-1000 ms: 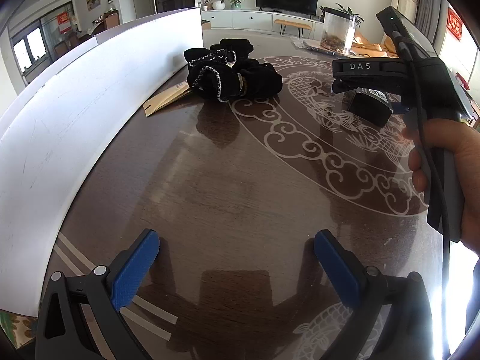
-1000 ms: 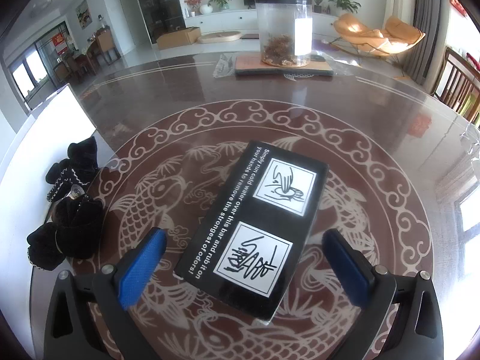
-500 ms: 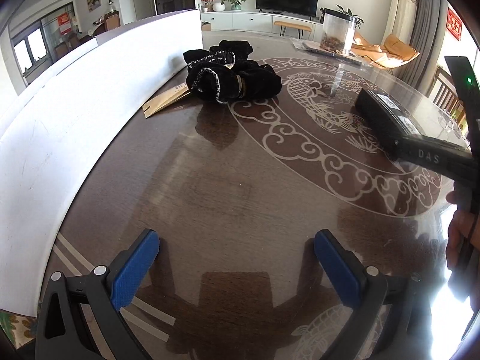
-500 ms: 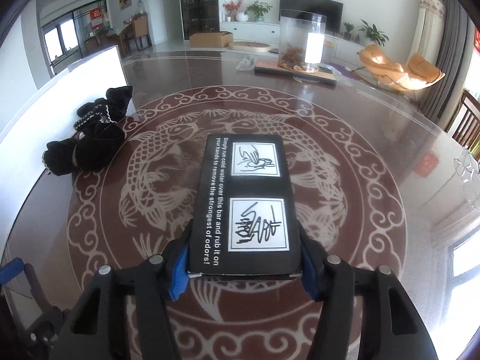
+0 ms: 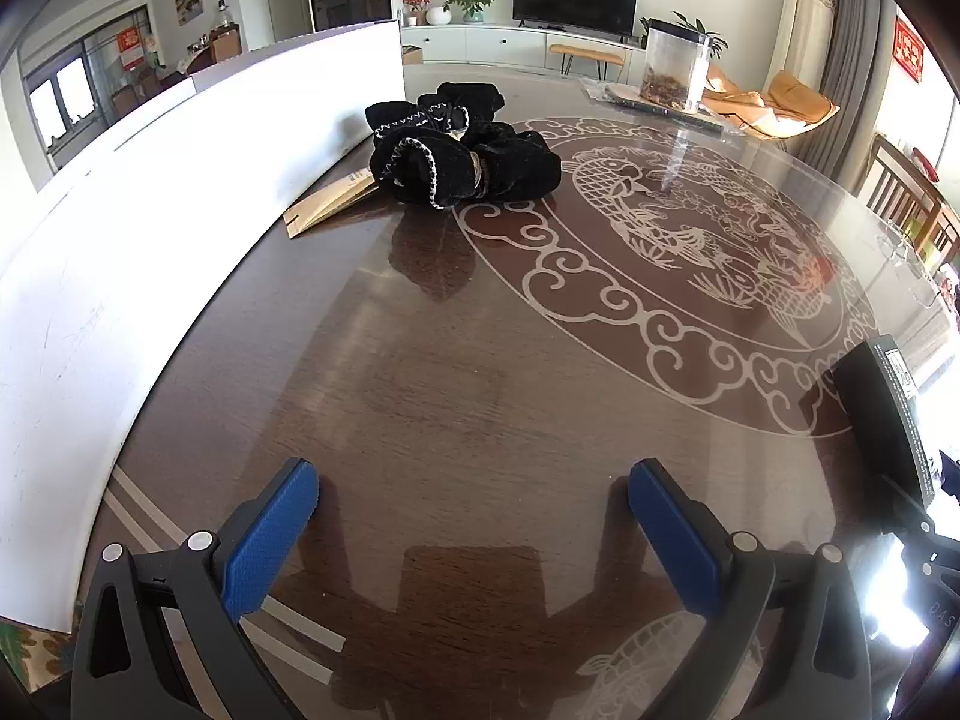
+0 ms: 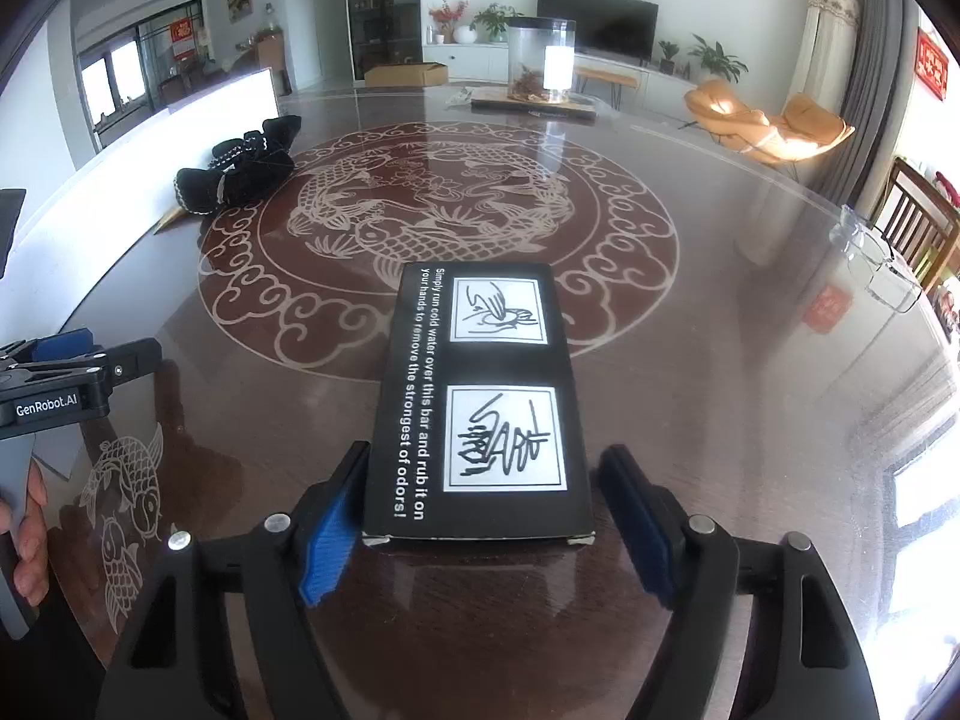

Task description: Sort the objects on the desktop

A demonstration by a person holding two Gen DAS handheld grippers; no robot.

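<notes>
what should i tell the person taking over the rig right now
Right gripper: jaws stand a little wider than the black box; the left pad is against its side, with a small gap at the right pad. It is not gripped, so treat this gripper as open. The box lies flat on the table.
Left gripper: open, holding nothing, low over bare table.
Black fabric bundle: by the white board, with a tan card beside it, untouched.
Done: no sorted item is visible.
Left: grip and place the box, then the bundle and card.
</notes>
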